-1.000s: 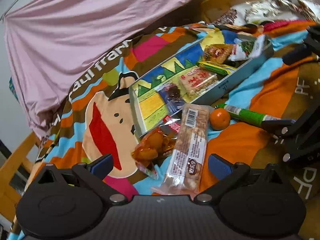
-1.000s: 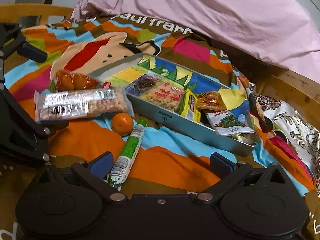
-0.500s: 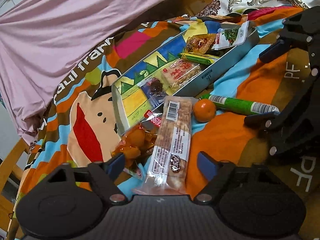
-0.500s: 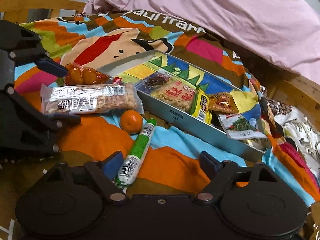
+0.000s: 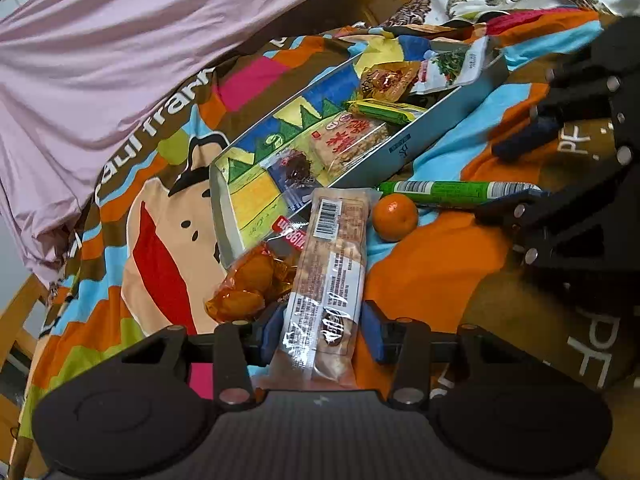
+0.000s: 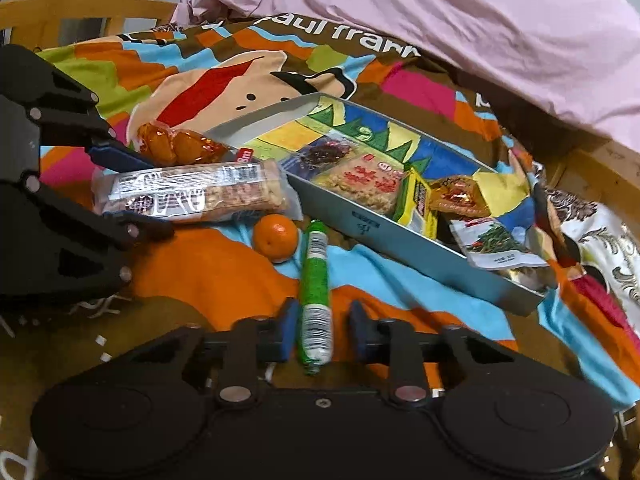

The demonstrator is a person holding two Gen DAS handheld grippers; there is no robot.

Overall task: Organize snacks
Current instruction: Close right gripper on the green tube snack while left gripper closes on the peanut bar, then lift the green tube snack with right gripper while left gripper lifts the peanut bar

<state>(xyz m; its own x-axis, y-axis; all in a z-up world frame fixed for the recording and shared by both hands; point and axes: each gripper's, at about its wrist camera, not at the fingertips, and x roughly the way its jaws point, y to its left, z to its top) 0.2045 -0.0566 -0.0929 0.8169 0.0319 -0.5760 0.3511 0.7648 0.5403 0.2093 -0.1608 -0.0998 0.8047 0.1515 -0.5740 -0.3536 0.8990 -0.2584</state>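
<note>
Closing left gripper pads against the near end of the long peanut bar; right gripper nearly shut around the green sausage stick, right pad not plainly touching. Both snacks lay on the blanket beside the tangerine, tin tray at one o'clock. Pickup step, seemingly; next called for firm grips, then lifting toward the tray.

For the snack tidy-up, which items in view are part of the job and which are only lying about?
Part of the job:
- long clear-wrapped cereal bar, left gripper closing on it
- green tube-shaped snack stick, between the right gripper pads
- small orange mandarin
- orange candy bag
- grey metal tin holding packets

Lying about:
- striped cartoon blanket
- pink sheet
- wooden bed frame
</note>
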